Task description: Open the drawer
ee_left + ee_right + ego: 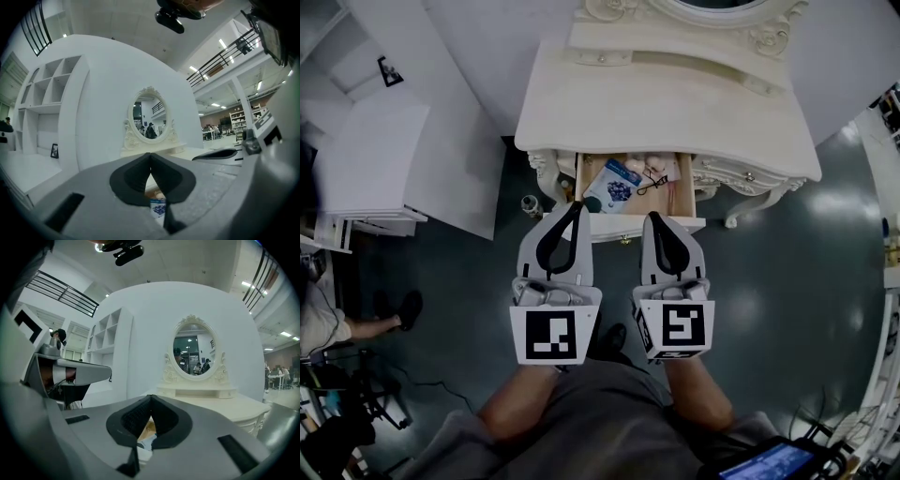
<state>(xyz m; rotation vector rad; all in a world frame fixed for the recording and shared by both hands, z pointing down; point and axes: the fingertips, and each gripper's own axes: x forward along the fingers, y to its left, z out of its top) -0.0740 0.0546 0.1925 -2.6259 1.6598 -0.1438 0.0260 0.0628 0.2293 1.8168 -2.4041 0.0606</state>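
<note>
The cream dressing table [666, 103] has its middle drawer [614, 228] pulled out, front panel toward me. Inside lie a blue packet [614, 185] and several small items. My left gripper [577, 208] hovers just in front of the drawer's left end, jaws shut with nothing between them. My right gripper [653, 220] hangs beside it at the drawer front's right half, also shut and empty. In the left gripper view the left gripper [150, 157] points level at the oval mirror [149, 119], with the blue packet [158, 207] showing below. The right gripper [150, 399] likewise faces the mirror [193, 351].
A white shelf unit [370, 159] stands at the left beside a curved white wall. A small glass jar [532, 204] sits on the dark floor by the table's left leg. A person's shoe [408, 307] shows at the left. A lit screen [769, 461] is at the bottom right.
</note>
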